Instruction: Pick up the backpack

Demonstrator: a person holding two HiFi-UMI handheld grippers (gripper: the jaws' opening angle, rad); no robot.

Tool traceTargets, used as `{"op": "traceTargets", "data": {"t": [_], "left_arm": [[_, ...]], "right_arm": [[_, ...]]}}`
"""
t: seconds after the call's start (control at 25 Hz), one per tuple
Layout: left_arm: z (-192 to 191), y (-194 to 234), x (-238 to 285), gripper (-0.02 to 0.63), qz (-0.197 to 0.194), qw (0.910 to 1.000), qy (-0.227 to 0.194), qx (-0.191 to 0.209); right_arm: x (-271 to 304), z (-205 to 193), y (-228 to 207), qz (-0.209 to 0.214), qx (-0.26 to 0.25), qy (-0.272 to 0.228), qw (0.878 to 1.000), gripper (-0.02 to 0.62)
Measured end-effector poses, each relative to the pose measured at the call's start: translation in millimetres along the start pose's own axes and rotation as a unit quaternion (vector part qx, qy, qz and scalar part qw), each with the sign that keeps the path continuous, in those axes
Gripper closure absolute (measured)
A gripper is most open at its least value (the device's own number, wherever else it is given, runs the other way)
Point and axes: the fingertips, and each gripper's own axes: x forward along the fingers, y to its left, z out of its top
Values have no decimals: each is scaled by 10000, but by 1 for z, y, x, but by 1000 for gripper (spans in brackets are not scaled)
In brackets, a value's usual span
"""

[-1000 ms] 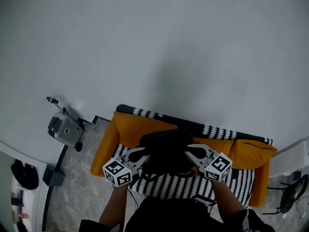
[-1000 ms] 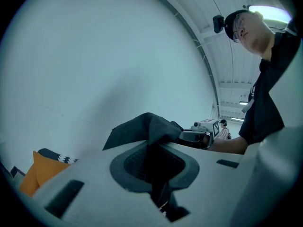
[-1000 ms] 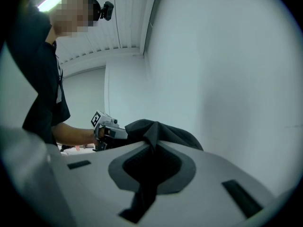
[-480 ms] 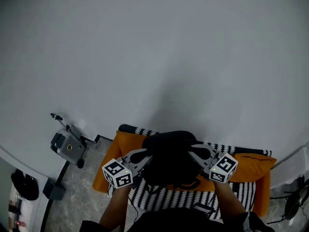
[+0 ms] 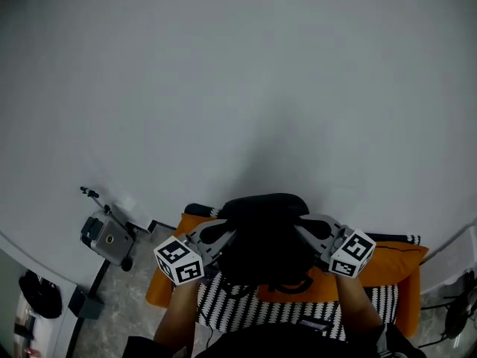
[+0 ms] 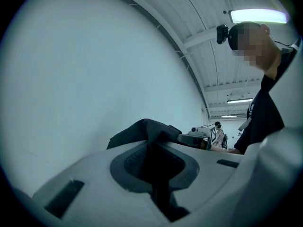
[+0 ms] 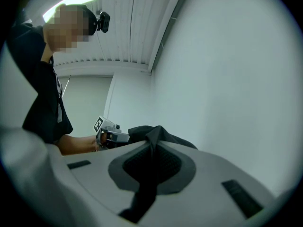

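A black backpack (image 5: 264, 237) hung above an orange sofa (image 5: 387, 258), held up from both sides. The left gripper (image 5: 226, 233) and right gripper (image 5: 302, 230) were each clamped nearly closed on a fold of its fabric.

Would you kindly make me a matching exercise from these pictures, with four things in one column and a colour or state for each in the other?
Things:
1. backpack
2. cushion
3. sofa cover
4. left gripper

Colours or states:
A. orange
B. jaws clamped on dark fabric
C. black, held up in the air
D. black-and-white pattern

Pairs: 1-C, 2-A, 3-D, 4-B
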Motion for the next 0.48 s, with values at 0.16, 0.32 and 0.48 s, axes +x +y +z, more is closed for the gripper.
{"op": "traceTargets", "data": {"t": [0.16, 0.32, 0.48], "left_arm": [[16, -5, 5, 566, -86, 9997, 58, 199], [30, -9, 5, 566, -177, 9992, 85, 361], [44, -15, 5, 566, -259, 9986, 22, 464]], "right_arm": [[-2, 15, -4, -34, -102, -91, 9999, 568], [-1, 28, -3, -44, -219, -185, 9996, 568], [-3, 43, -1, -52, -314, -311, 9990, 568]]}}
